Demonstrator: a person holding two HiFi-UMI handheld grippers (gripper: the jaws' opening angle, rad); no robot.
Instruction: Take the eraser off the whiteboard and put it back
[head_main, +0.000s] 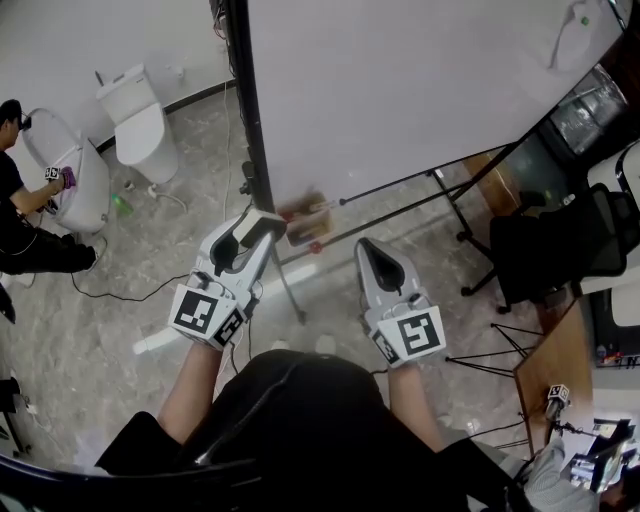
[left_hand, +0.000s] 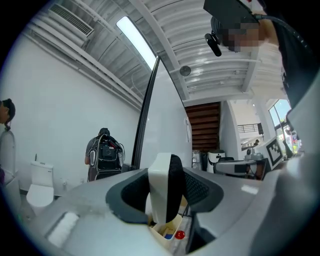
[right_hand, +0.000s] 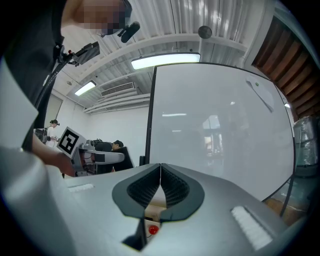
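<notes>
Closest in, the person's dark-clothed torso (head_main: 300, 420) fills the bottom of the head view, both forearms reaching forward. Ahead of it, the left gripper (head_main: 255, 228) has its fingers (left_hand: 131, 192) set partway apart and clamped on the white-backed, black-felt eraser (left_hand: 162, 182). It stands on edge between them, clear of the large white whiteboard (head_main: 420, 90) just beyond. The right gripper (head_main: 377, 252) is empty, its fingers (right_hand: 175, 189) pressed together.

So the eraser looks to be off the board, and the putting-back half is in hand. Next, the left gripper would need to carry it to the board and lay the felt face flat, or lower it into the small tan tray (head_main: 305, 228) at the board's bottom edge. Which spot it belongs in I cannot tell.

From above, the eraser is mostly hidden by the fingers. The tray's contents are too small to name beyond red bits, and the board's top is cut off.
</notes>
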